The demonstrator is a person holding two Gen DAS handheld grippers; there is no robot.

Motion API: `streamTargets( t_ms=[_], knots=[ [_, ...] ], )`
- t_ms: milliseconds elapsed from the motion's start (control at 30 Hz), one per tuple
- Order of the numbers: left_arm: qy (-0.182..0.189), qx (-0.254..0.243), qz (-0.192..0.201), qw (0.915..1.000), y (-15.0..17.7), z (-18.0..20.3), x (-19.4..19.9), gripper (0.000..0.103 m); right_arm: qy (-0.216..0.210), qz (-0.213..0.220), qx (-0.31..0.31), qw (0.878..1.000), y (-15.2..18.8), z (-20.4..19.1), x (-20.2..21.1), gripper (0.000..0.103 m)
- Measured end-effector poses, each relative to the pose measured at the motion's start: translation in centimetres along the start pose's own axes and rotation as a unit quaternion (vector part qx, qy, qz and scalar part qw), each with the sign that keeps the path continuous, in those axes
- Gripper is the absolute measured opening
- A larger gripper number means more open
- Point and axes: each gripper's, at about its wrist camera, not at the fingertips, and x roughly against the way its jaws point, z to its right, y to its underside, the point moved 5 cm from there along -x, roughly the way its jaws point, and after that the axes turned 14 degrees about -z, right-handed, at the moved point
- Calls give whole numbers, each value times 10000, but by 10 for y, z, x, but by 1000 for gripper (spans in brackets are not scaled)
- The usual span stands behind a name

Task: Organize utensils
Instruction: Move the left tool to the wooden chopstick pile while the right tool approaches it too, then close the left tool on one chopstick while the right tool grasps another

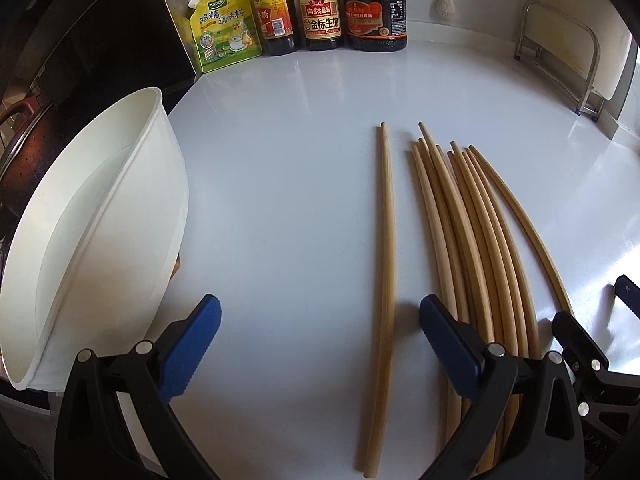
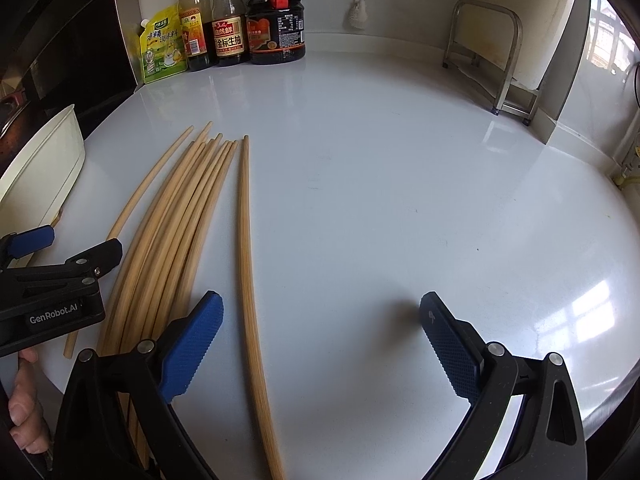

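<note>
Many round bamboo chopsticks (image 1: 472, 240) bundled; both claws spread.

Open white counter (image 2: 400, 200) is left free from 12 to 3 o'clock of the chopstick bundle (image 2: 172, 232). Passage at 9 o'clock is blocked by the tilted white bowl (image 1: 100, 220), with a bare strip kept between it and the single chopstick (image 1: 384, 260). The far edge at 12 o'clock is lined by sauce bottles (image 1: 320, 12) and a yellow pouch (image 1: 224, 28); a metal rack (image 2: 492, 52) is set at 2 o'clock.
</note>
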Motion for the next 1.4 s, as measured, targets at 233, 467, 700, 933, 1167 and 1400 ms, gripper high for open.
streamTargets(
  t_ms=[233, 467, 700, 933, 1167, 1400],
  knots=[
    [631, 177, -197, 9977, 3, -6, -7, 98, 7, 23, 18, 10000, 0, 0, 0, 94],
    [666, 177, -148, 9975, 4, -5, -7, 98, -26, 28, 114, 9999, -2, -2, -1, 95],
    [652, 190, -90, 9977, 6, -4, -6, 98, -32, 31, 131, 9999, -3, -3, -2, 95],
    [700, 32, 17, 9975, 4, 2, -1, 83, -37, 113, 142, 9998, -2, -6, -1, 94],
    [829, -333, 122, 9959, 5, 20, 10, 34, -109, 225, 320, 9992, 0, -14, 4, 62],
    [1052, -412, 55, 9936, 5, 25, 12, 7, -125, 240, 556, 9981, 0, -24, 8, 7]
  ],
)
